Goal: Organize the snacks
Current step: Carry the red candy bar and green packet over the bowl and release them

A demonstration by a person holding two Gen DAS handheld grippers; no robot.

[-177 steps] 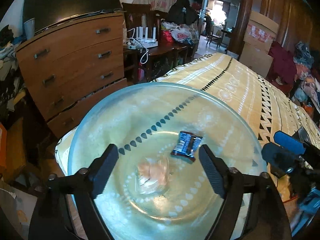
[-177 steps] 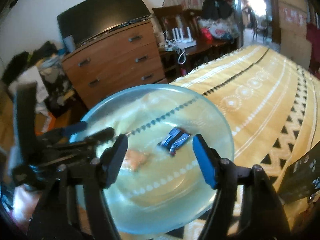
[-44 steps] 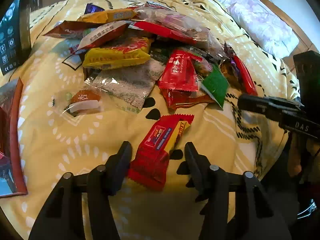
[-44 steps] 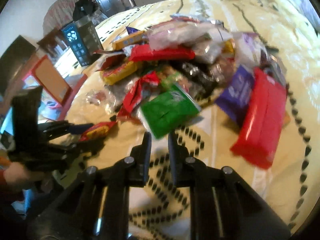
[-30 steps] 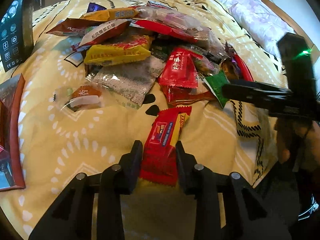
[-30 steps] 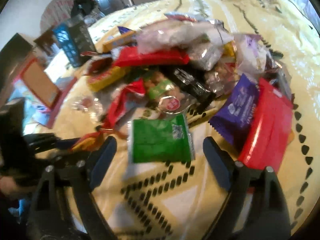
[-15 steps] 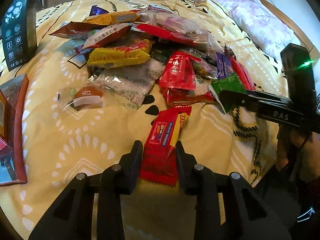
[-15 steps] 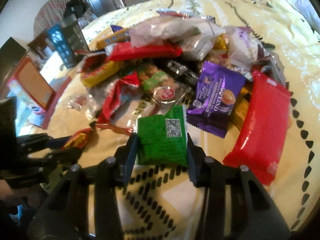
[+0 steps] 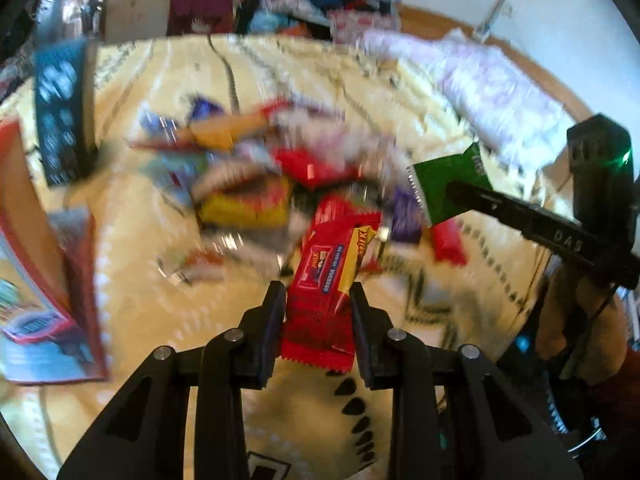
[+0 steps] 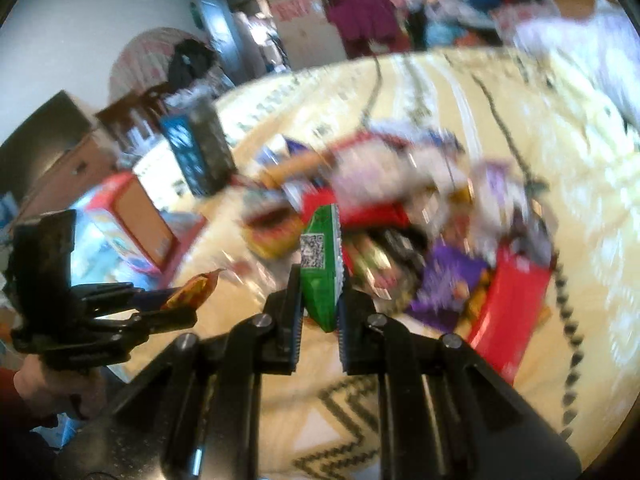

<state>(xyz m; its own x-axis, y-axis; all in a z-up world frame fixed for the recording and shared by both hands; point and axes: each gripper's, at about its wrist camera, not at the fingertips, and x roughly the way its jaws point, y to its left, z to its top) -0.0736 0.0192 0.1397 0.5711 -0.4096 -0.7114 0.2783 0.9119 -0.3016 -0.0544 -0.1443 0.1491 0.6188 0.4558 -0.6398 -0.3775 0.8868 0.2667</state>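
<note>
Your left hand-held gripper (image 9: 318,300) is clamped on a red snack bar (image 9: 328,276), raised off the bed (image 9: 304,420). Your right hand-held gripper (image 10: 320,304) pinches a green packet (image 10: 322,268) edge-on. The snack pile (image 9: 280,184) lies blurred at twelve o'clock.

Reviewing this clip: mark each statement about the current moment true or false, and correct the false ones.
1. The left gripper is shut on a red and yellow snack bar. True.
2. The right gripper is empty. False: it is shut on a green packet.
3. The green packet shows a QR code. True.
4. The snack pile lies on a bare wooden table. False: it lies on a yellow patterned bedspread.
5. Both held snacks lie flat on the bedspread. False: both are lifted clear of it.
</note>
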